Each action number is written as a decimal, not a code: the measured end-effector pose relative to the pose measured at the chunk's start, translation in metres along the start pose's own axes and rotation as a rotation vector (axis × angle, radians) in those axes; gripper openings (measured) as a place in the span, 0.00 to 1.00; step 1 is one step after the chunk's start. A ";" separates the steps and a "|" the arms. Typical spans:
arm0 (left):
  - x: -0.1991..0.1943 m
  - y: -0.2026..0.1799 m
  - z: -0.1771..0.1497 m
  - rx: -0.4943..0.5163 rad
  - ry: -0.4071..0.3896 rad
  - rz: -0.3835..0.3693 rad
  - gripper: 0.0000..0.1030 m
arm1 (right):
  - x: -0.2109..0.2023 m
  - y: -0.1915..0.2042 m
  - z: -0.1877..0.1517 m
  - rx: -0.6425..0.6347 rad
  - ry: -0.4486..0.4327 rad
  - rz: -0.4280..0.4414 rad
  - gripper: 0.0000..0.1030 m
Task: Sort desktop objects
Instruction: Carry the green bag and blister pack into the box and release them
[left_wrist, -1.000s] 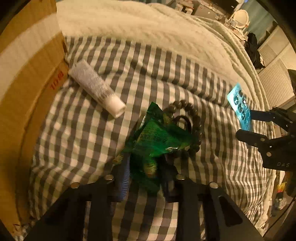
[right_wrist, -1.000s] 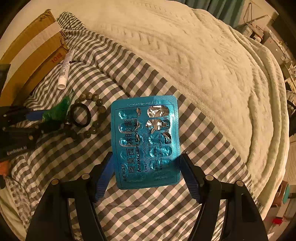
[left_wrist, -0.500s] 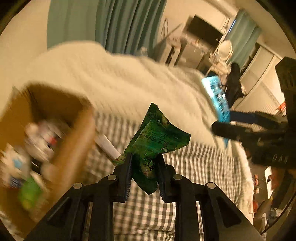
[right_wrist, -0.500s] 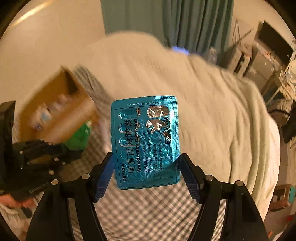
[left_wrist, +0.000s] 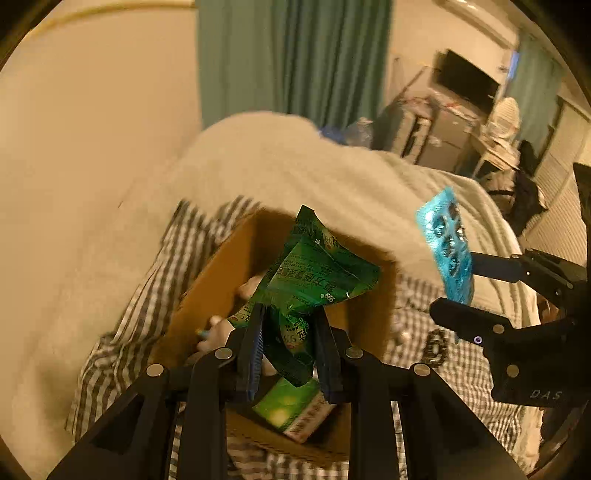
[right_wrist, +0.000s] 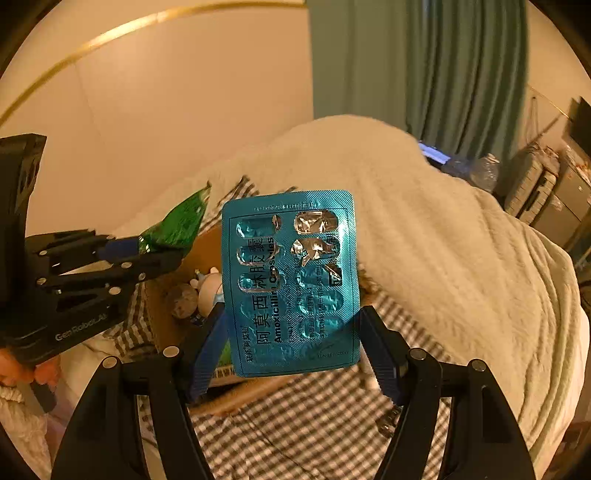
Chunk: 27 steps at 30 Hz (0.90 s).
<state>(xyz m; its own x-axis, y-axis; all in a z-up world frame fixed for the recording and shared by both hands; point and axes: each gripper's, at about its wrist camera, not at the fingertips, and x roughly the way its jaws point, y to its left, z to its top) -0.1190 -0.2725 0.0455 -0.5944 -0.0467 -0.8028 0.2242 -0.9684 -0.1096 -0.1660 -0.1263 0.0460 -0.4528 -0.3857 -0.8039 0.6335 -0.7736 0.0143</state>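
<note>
My left gripper (left_wrist: 290, 345) is shut on a green foil sachet (left_wrist: 314, 273) and holds it above the open cardboard box (left_wrist: 207, 291). The sachet also shows in the right wrist view (right_wrist: 177, 225). My right gripper (right_wrist: 291, 350) is shut on a teal blister pack of capsules (right_wrist: 291, 284), held upright in the air to the right of the box (right_wrist: 162, 317). The pack also shows in the left wrist view (left_wrist: 448, 247). Some of its pockets are torn open.
The box holds a green carton (left_wrist: 291, 410) and pale figurines (right_wrist: 210, 284). It sits on a grey checked cloth (right_wrist: 314, 424) over a cream blanket (right_wrist: 424, 236). A dark bead bracelet (left_wrist: 436, 345) lies on the cloth right of the box.
Both grippers rose from the cloth with their items and swung left. The sachet now hangs over the box, and the blister pack is beside it.
</note>
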 end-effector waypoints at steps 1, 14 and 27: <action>0.005 0.005 -0.001 -0.001 0.005 0.007 0.24 | 0.010 0.003 0.002 -0.005 0.010 0.000 0.68; 0.049 0.019 0.007 -0.082 0.045 -0.027 0.66 | 0.042 -0.043 -0.004 0.078 0.014 -0.019 0.76; 0.027 -0.078 -0.019 0.060 0.016 0.015 0.79 | -0.014 -0.105 -0.051 0.125 0.043 -0.152 0.76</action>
<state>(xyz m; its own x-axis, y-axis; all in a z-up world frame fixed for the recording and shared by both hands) -0.1376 -0.1931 0.0213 -0.5790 -0.0584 -0.8133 0.1864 -0.9805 -0.0623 -0.1939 -0.0142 0.0254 -0.5084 -0.2395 -0.8271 0.4760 -0.8786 -0.0382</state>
